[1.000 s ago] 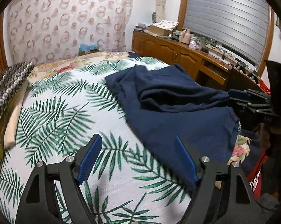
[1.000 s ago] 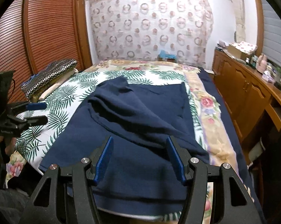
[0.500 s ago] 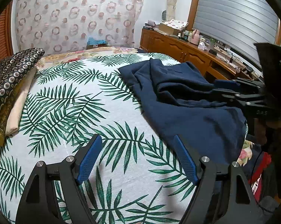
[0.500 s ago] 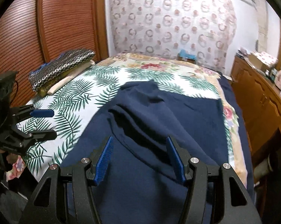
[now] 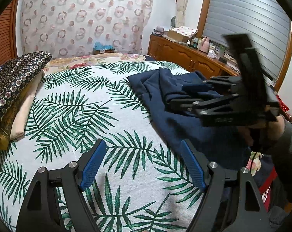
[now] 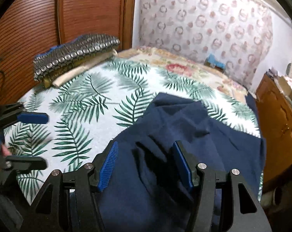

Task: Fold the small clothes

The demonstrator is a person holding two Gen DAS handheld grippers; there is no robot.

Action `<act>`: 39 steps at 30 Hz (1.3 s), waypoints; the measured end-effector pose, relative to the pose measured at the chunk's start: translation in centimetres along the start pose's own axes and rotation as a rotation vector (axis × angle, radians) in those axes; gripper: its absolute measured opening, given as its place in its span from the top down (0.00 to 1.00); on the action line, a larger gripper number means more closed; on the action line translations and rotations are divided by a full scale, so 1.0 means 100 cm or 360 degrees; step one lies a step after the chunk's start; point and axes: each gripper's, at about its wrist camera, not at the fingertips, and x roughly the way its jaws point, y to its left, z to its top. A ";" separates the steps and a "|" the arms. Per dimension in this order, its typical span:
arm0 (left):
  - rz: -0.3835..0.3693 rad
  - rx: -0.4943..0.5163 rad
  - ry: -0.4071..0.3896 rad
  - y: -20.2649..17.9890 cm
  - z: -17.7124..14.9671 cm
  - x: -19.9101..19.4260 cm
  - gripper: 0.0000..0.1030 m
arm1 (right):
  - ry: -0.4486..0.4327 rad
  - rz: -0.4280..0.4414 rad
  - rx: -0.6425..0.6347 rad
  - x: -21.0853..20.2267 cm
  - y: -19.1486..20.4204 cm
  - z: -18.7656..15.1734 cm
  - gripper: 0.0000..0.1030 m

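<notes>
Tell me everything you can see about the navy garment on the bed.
The navy garment is plain, dark blue, soft knit-looking cloth with no print showing. It lies crumpled and unfolded on the palm-leaf sheet, toward the bed's dresser side, with thick ridges bunched through its middle and one pointed corner reaching up the bed. The right gripper hangs over it, jaws open, holding nothing. The left gripper is open over bare sheet beside it.

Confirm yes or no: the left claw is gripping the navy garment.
No, the left claw hangs open over bare leaf-print bedspread, beside the navy garment.
</notes>
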 end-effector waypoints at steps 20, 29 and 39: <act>-0.0037 0.0013 0.0006 -0.004 -0.005 0.000 0.23 | -0.0042 -0.0415 0.0301 -0.043 -0.136 0.042 0.94; -0.0060 0.0045 0.0030 -0.012 -0.008 0.004 0.23 | -0.0024 -0.0654 0.0614 -0.058 -0.179 0.027 0.56; -0.0090 0.0062 0.0061 -0.027 -0.009 0.015 0.23 | -0.0013 -0.0377 0.0371 -0.076 -0.121 -0.003 0.55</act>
